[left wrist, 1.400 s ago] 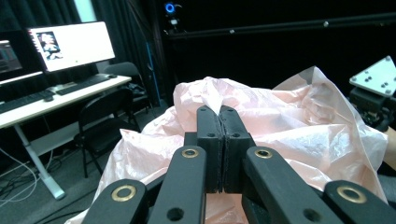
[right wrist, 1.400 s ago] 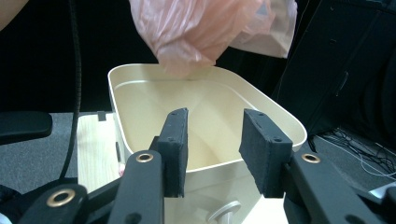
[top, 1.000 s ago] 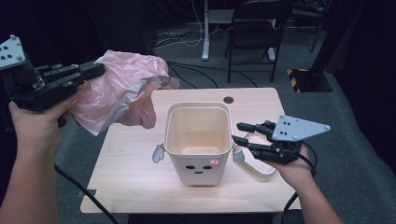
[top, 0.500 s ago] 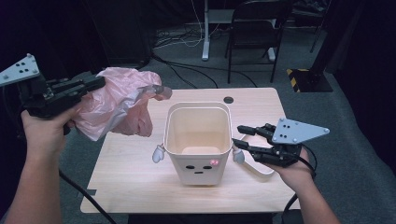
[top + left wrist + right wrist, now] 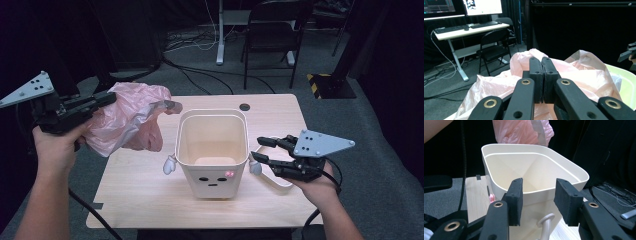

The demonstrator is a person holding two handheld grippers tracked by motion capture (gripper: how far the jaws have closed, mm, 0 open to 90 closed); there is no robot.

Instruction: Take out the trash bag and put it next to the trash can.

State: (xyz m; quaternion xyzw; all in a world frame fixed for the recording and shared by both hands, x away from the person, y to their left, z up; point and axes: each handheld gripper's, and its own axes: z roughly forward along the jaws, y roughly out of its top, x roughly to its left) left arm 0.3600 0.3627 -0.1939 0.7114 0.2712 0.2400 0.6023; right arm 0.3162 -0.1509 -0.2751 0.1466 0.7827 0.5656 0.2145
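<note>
pinching a pink bag (image 5: 127,122) between closed jaws, the left gripper (image 5: 102,101) holds it beside the bin (image 5: 212,150); lining looks undone. the right gripper (image 5: 262,150) waits, jaws apart, facing the rim.

The light wooden bench (image 5: 150,200) stands on a grey carpeted floor (image 5: 385,165), with black curtains (image 5: 60,45) closing off the left and right sides of the room. Beyond its far edge, a black folding chair (image 5: 272,35) sits beside a white desk leg (image 5: 219,32), loose cables (image 5: 190,42) trail over the carpet, and a yellow-and-black striped strip (image 5: 317,82) marks a dark base at the far right. In the left gripper view, a white desk (image 5: 466,30) carries keyboards (image 5: 451,28) and lit monitors (image 5: 482,6), with another black chair (image 5: 492,46) in front of it.
</note>
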